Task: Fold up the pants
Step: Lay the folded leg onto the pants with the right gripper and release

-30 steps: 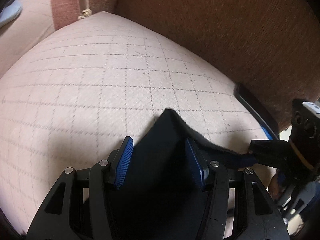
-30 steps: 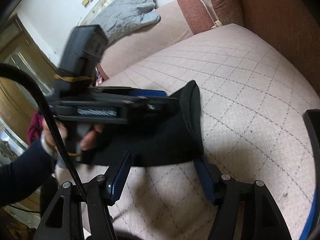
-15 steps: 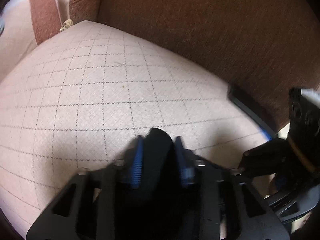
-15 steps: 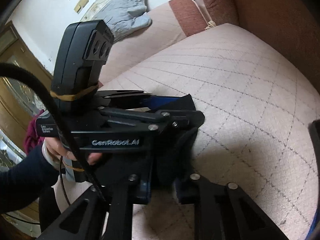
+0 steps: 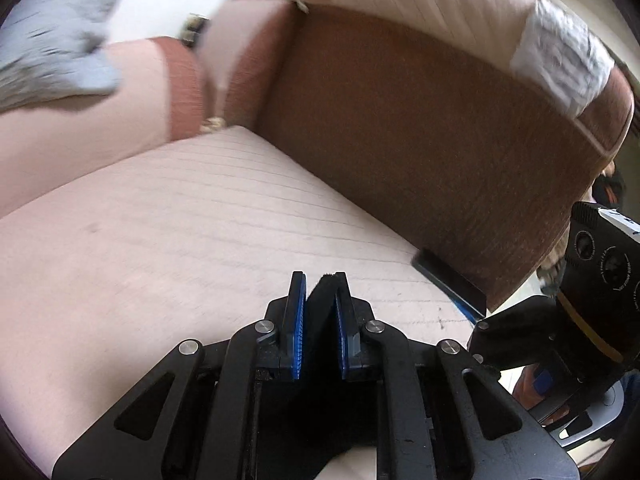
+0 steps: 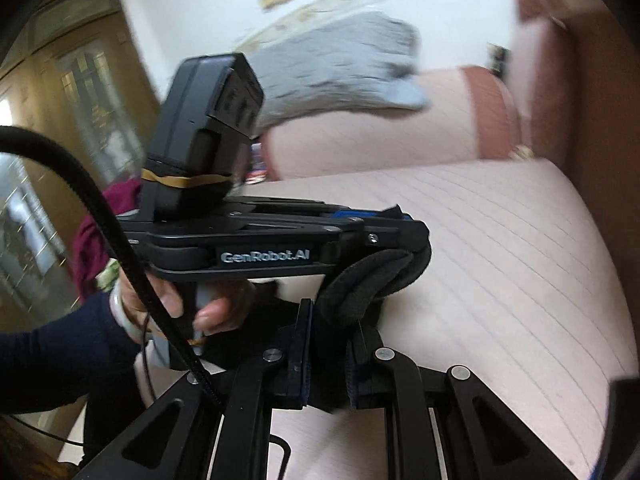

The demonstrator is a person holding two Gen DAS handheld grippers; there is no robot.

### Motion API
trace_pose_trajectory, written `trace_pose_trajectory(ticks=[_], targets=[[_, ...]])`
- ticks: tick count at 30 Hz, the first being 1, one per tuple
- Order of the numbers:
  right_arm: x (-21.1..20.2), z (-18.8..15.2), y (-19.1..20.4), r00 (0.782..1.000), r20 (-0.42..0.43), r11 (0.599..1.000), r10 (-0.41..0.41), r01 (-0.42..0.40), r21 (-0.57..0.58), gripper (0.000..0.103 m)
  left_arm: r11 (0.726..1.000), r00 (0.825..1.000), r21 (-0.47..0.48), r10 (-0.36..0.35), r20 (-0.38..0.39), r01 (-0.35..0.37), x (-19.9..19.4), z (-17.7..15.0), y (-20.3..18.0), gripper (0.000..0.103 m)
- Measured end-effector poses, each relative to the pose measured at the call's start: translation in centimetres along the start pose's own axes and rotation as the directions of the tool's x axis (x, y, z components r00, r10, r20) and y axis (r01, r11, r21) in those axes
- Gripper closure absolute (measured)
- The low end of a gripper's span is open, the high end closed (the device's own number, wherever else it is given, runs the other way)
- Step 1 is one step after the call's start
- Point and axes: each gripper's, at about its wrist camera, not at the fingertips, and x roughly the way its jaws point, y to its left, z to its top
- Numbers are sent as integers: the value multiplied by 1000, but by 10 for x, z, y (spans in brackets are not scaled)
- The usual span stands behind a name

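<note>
My left gripper (image 5: 320, 320) has its 2 blue pads pressed onto a thick fold of the black pants (image 5: 322, 312), the cloth filling the narrow gap between them. My right gripper (image 6: 329, 354) pinches another bunch of the same pants (image 6: 360, 284), jaws drawn in tight on the fabric with a rolled hem bulging out above the pads. From the right wrist view, the left gripper (image 6: 404, 224) sits just beside mine, a person's hand (image 6: 188, 300) on its handle, and the short span of cloth between the 2 grips curls slackly.

The fabric looks soft, thick and limp, light enough to lift by 2 corners but prone to sag and bunch; I judge the hem or waistband edge the firmest hold. The pants hang below both grippers over the pale quilted sofa seat (image 5: 180, 240), near its brown backrest (image 5: 400, 140). Most of the garment is hidden under my frames, so I cannot tell its long axis; it probably trails down toward me.
</note>
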Motion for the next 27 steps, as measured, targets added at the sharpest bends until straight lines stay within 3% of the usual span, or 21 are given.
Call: trace_pose_trajectory(ticks=[3, 5, 9, 11, 13, 15, 17, 19, 21, 24, 27], targets=[[28, 6, 35, 998, -32, 998, 57, -58, -39, 90, 994, 998, -89, 60, 23, -58, -36, -28, 35, 91], [58, 3, 60, 994, -70, 994, 89, -93, -64, 90, 976, 992, -181, 126, 16, -122, -56, -52, 63, 91], [123, -19, 102, 983, -155, 990, 99, -113, -85, 90, 890, 988, -429, 154, -35, -154, -87, -103, 122, 91], [158, -35, 114, 975, -203, 991, 88, -105, -77, 85, 851, 978, -485, 199, -56, -201, -101, -123, 138, 91], [184, -46, 114, 958, -279, 996, 68, -82, -38, 84, 834, 970, -499, 235, -66, -236, -112, -137, 142, 91], [173, -43, 109, 958, -258, 992, 124, -125, 16, 80, 834, 967, -495, 245, -65, -245, -122, -146, 138, 87], [145, -34, 101, 961, -205, 983, 184, -177, 51, 60, 842, 968, -481, 246, -58, -243, -126, -152, 127, 60], [113, -28, 88, 980, -121, 987, 159, -153, 59, 51, 847, 967, -473, 251, -45, -242, -126, -156, 117, 47], [90, -28, 71, 992, -57, 991, 114, -110, 76, 50, 862, 972, -457, 232, -31, -220, -121, -157, 97, 47], [81, -31, 50, 998, -53, 992, 21, -14, 124, 50, 860, 970, -453, 234, -61, -236, -105, -161, 86, 46], [95, -28, 38, 996, -91, 985, -12, 27, 169, 50, 844, 945, -425, 293, -146, -327, -80, -161, 80, 46]])
